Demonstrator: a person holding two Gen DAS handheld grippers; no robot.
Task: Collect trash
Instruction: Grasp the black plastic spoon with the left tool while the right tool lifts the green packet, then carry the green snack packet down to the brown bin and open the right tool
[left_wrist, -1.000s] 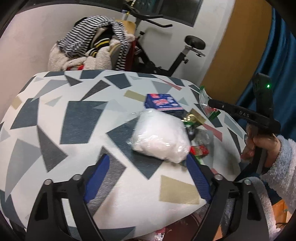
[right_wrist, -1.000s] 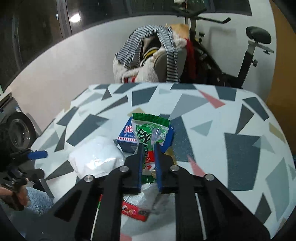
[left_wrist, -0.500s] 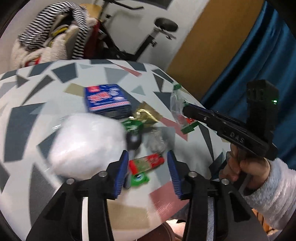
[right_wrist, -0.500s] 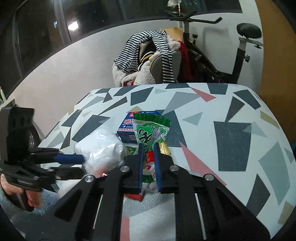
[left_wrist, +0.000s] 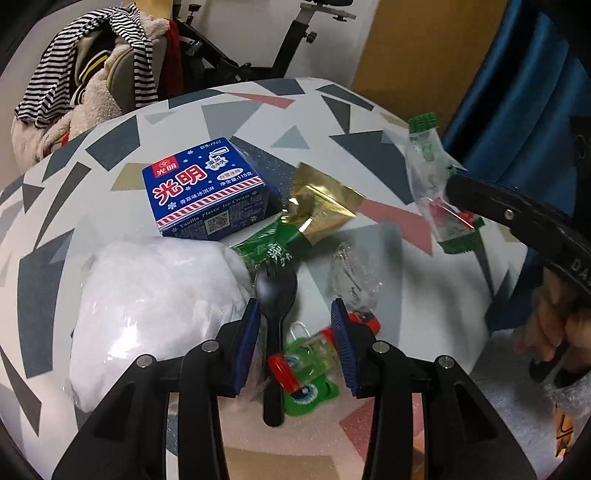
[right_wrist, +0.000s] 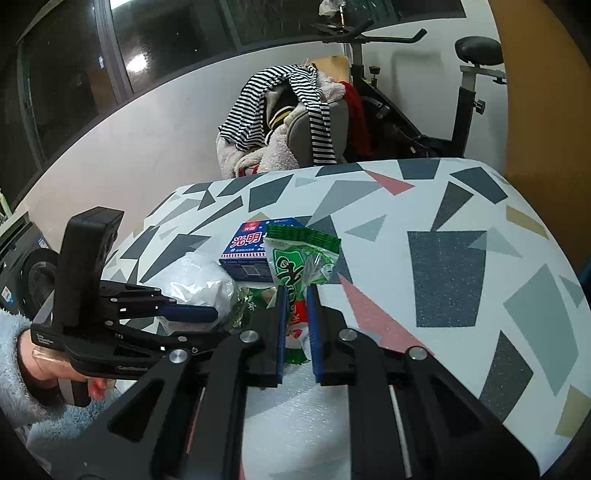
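Blue-padded, our left gripper (left_wrist: 295, 334) hovers half open over a black spoon (left_wrist: 275, 295), while our right gripper (right_wrist: 295, 314) pinches a green wrapper (right_wrist: 301, 258).

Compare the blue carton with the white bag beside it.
The blue carton is a crisp, sharp-edged box with red and white print; the white bag is a soft, rounded lump with no print. The carton is opaque card; the bag is clear film over white stuffing. The carton lies farther from the left gripper, the bag right beside it. Both rest on the table, touching.
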